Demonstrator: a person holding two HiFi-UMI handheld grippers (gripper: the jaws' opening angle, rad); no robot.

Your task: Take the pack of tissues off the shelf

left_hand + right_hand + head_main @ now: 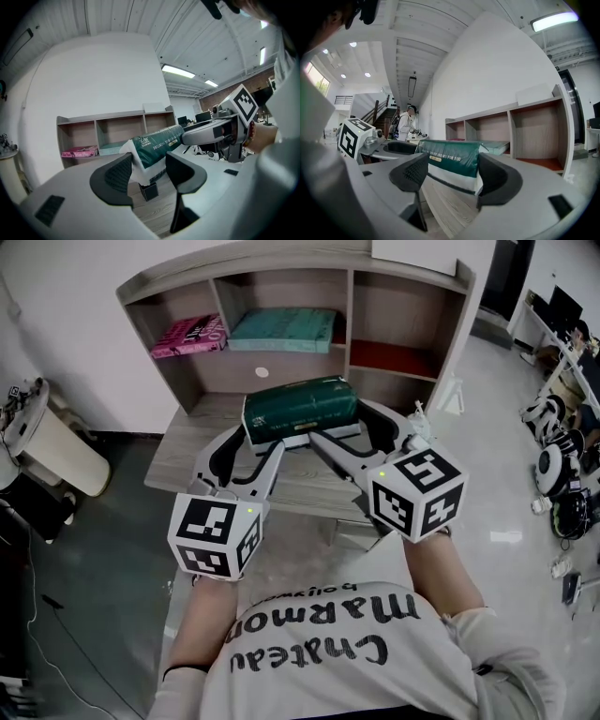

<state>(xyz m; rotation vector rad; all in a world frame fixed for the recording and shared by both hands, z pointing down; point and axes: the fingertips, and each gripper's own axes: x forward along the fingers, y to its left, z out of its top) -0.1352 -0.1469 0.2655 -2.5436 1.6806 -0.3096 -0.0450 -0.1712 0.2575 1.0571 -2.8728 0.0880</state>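
Note:
A dark green pack of tissues (pixel 302 407) with a white underside hangs over the wooden desk (pixel 183 446), in front of the shelf unit (pixel 281 266). My left gripper (pixel 255 439) clasps its left end and my right gripper (pixel 342 423) its right end. In the left gripper view the pack's white end (pixel 157 143) sits between the jaws of the left gripper (pixel 149 171), pressed by the pads. In the right gripper view the pack (pixel 452 159) fills the gap of the right gripper (pixel 452 176), with both pads on it.
A pink book (pixel 187 336) and a teal book (pixel 281 329) lie in the shelf's left and middle compartments. A small black box (pixel 149 191) stands on the desk under the pack. A white bin (pixel 56 451) is at the left, gear lies on the floor at the right (pixel 562 474), and a person (pixel 408 124) stands far off.

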